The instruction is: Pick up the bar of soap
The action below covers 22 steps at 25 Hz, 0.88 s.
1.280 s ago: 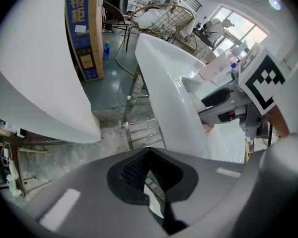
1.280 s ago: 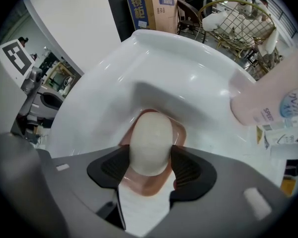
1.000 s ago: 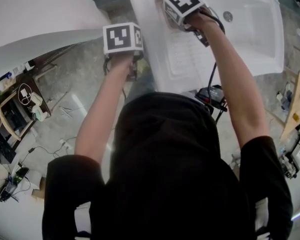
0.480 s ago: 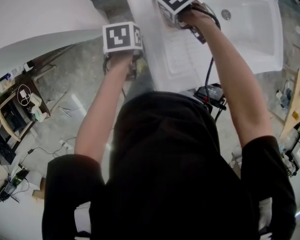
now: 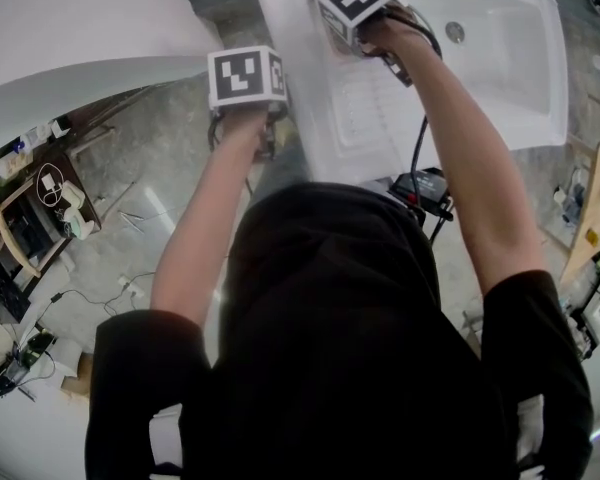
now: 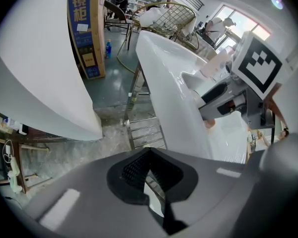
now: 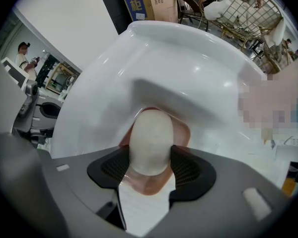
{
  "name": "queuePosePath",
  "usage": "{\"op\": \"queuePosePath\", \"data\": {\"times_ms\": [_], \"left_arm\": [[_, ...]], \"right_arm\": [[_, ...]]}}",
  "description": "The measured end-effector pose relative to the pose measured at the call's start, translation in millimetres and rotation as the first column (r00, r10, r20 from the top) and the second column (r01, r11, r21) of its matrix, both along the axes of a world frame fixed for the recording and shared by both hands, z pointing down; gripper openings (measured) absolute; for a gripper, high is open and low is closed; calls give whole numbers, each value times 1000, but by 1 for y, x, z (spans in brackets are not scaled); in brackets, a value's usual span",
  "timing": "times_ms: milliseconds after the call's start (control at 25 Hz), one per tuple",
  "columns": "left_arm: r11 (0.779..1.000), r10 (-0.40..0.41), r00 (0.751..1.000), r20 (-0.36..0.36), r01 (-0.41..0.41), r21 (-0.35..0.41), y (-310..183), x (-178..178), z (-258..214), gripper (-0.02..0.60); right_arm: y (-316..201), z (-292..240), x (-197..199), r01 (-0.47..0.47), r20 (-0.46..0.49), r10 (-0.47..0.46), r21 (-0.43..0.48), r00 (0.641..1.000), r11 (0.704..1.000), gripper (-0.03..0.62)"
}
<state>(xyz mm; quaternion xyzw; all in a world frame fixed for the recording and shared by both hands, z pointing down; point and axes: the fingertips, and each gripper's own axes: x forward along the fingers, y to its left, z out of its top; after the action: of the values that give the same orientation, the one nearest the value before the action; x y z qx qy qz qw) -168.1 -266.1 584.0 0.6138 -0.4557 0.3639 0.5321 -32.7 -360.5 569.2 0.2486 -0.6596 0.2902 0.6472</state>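
Note:
An oval cream bar of soap (image 7: 150, 142) lies over a clear pinkish soap dish (image 7: 181, 131) on the white sink (image 7: 154, 63). My right gripper (image 7: 150, 166) is shut on the soap, with a black pad pressed against each side of it. In the head view the right gripper (image 5: 352, 10) sits over the sink's left part, and the soap is hidden under it. My left gripper (image 6: 148, 173) is shut with nothing in it, held beside the sink's left edge (image 5: 244, 80).
The white sink (image 5: 500, 58) has a drain (image 5: 455, 32) in its basin. A large white tub (image 5: 70, 48) lies at the left. Cardboard boxes (image 6: 84, 29) and a wire chair (image 6: 171, 14) stand beyond. Cables and clutter (image 5: 30, 218) cover the floor at the left.
My right gripper has moved slightly up and left over the sink since a second ago. The left gripper has stayed where it was.

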Motion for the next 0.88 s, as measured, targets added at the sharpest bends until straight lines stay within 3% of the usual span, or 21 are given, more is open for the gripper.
{"op": "queuePosePath", "data": {"times_ms": [400,880], "left_arm": [[999,-40,999,5,40,21,5,-11,-13,-2],[998,-41,999,6,41,54,16,-15,-25,-2]], "right_arm": [[0,4,1,-13,81,6,84,997,996,275],[5,-21,21,-159,196,128,151,972,976,267]]}}
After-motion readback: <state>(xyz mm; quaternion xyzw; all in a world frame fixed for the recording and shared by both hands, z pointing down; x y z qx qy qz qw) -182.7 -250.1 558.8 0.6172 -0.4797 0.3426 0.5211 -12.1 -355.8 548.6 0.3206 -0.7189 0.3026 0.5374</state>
